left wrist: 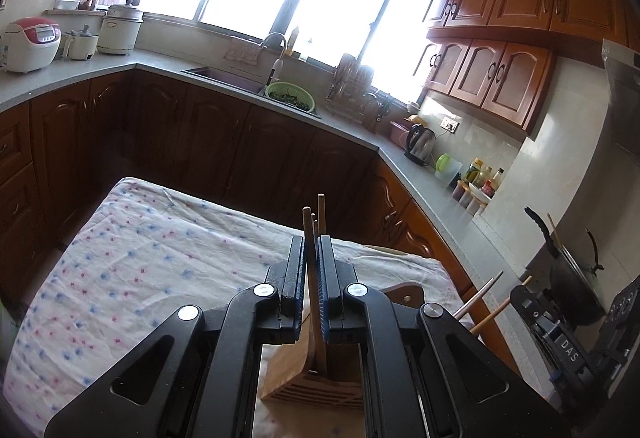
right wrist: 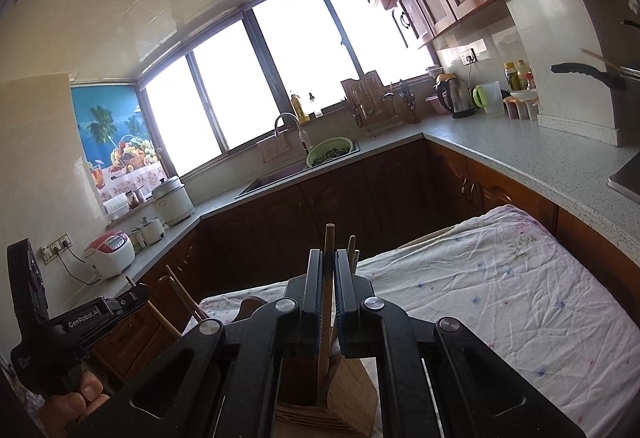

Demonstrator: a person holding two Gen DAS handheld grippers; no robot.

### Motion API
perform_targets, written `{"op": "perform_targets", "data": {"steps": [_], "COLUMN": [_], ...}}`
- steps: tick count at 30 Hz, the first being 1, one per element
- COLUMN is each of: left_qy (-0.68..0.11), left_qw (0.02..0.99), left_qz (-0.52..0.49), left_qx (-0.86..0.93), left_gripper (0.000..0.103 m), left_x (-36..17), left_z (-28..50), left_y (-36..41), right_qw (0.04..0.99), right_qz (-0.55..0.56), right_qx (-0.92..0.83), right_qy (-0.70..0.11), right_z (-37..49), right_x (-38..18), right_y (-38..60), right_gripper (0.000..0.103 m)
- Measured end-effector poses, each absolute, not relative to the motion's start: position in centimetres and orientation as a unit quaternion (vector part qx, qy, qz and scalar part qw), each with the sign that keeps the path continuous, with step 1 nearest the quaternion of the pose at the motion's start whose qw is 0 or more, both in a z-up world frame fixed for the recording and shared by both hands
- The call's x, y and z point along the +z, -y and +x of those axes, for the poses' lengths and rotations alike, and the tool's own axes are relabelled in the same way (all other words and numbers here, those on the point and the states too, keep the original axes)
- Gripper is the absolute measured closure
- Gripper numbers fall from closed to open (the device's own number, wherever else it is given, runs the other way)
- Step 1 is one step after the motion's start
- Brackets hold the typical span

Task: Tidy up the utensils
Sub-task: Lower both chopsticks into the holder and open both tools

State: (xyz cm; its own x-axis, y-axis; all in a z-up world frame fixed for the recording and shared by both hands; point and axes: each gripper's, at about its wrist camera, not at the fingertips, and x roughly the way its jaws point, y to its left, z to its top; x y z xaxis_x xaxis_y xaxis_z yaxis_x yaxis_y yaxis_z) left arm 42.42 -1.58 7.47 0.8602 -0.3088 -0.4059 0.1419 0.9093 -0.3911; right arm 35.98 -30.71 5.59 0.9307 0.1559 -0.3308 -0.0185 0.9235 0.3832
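Note:
My left gripper (left wrist: pixel 311 242) is shut on a flat wooden utensil handle (left wrist: pixel 307 226), with thin wooden sticks (left wrist: pixel 320 209) standing just behind it. The handle runs down into a slatted wooden holder (left wrist: pixel 296 386) directly below. My right gripper (right wrist: pixel 329 257) is shut on a round wooden stick (right wrist: pixel 329 238) whose lower end stands in the same kind of wooden holder (right wrist: pixel 352 398). Two more stick tips (right wrist: pixel 352 246) show behind its right finger. Each gripper appears at the other view's edge: the right one (left wrist: pixel 520 296), and the left one (right wrist: pixel 138 292) with a hand (right wrist: pixel 76 402) on it.
The holder stands on a table under a white dotted cloth (left wrist: pixel 140 258), (right wrist: pixel 500 298). A metal rod (left wrist: pixel 480 298) and a wooden stick (left wrist: pixel 496 314) lean between the grippers. Dark cabinets, a grey counter (right wrist: pixel 520 153), a sink (left wrist: pixel 216 75), a kettle (left wrist: pixel 420 141) and a pot (left wrist: pixel 572 278) ring the table.

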Motion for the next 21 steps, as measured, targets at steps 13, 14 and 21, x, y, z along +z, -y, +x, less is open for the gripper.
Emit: {"op": "perform_targets", "data": {"steps": [13, 14, 21], "left_qy": [-0.253, -0.252, -0.264], "left_qw": [0.945, 0.945, 0.944], "left_qz": [-0.167, -0.166, -0.156], "left_qx": [-0.123, -0.122, -0.124], "left_gripper": [0.098, 0.098, 0.097], "left_x": [7.7, 7.8, 7.5], "left_z": [43.1, 43.2, 43.7], "left_y": [1.6, 1.7, 2.3], "right_qw": [0.958, 0.958, 0.955], "right_qz": [0.206, 0.208, 0.207], "right_qx": [0.042, 0.042, 0.048], "right_qy": [-0.193, -0.195, -0.209], "right_z": [36.3, 36.5, 37.4], "right_x": [5.4, 5.4, 5.5], "right_y": [30.8, 30.8, 30.9], "right_gripper": [0.098, 0.098, 0.098]}}
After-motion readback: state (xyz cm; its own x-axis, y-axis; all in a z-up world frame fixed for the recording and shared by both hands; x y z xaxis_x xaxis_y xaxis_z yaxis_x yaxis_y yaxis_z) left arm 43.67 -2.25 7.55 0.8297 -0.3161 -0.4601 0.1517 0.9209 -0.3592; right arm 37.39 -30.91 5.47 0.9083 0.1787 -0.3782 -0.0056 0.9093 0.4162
